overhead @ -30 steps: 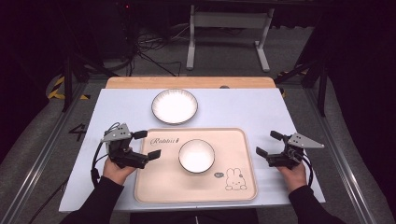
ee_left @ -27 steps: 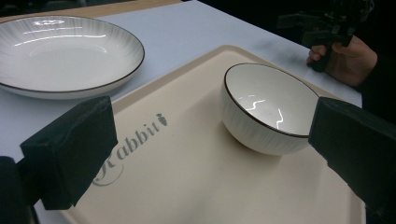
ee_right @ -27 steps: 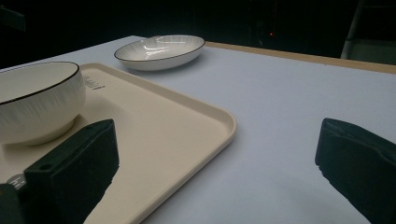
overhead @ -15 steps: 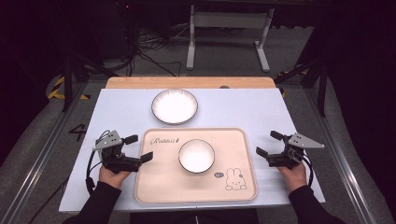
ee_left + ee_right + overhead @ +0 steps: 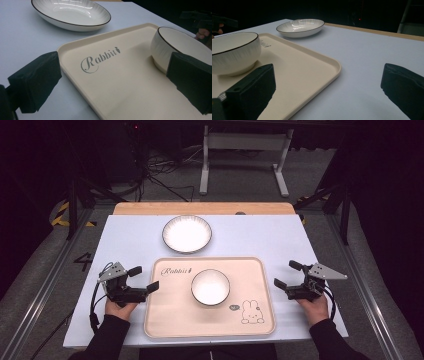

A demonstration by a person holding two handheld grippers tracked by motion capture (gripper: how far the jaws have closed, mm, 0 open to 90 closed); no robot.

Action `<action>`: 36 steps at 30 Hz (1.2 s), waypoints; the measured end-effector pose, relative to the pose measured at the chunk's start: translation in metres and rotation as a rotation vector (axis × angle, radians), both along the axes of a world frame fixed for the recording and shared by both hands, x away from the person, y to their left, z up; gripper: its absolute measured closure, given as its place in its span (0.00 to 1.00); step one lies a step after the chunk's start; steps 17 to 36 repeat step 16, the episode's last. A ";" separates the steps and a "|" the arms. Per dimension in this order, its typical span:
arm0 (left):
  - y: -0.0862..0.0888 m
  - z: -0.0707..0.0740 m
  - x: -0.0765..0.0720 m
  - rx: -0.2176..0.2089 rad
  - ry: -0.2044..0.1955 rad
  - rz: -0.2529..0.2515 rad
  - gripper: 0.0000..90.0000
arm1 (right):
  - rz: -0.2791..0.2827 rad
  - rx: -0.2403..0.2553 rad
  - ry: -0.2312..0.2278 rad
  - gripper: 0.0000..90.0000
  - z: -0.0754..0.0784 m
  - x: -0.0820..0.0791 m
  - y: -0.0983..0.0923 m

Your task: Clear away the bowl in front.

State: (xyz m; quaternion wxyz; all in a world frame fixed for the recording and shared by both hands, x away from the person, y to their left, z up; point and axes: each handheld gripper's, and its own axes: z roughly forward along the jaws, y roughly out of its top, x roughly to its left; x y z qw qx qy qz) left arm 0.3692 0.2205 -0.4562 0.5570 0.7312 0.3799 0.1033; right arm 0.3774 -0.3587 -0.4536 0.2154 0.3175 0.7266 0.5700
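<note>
Pale tabletop (image 5: 125,240) carries a cream tray (image 5: 170,320) at 6 o'clock with a white bowl (image 5: 210,287) sitting on it near the middle. A plate (image 5: 187,233) sits at 12, clear of the tray. Left gripper (image 5: 144,279) at 9 has fingers wide apart straddling the tray's edge; right gripper (image 5: 287,275) at 3, fingers apart too, empty.

The bowl (image 5: 233,53) is cut off at the left edge of the right gripper view, its base partly hidden behind the near jaw. The tray (image 5: 120,82) runs off the bottom edge of the left gripper view. The small mark beside the tray's rabbit drawing (image 5: 252,312) is too small to make out.
</note>
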 end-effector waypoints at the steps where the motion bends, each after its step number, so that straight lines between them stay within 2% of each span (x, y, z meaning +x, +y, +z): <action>1: 0.000 0.000 0.000 0.001 0.001 -0.001 0.00 | 0.000 -0.001 0.000 0.00 0.000 0.000 0.000; 8: -0.001 0.000 0.000 0.014 -0.003 -0.010 0.00 | -0.001 0.003 0.001 0.00 0.000 0.000 0.000; 15: -0.001 0.000 0.000 -0.003 -0.001 -0.004 0.00 | -0.001 0.003 0.002 0.00 0.000 0.000 0.000; 36: 0.000 0.000 0.000 -0.003 -0.004 -0.002 0.00 | -0.001 0.004 0.003 0.00 0.000 0.000 0.000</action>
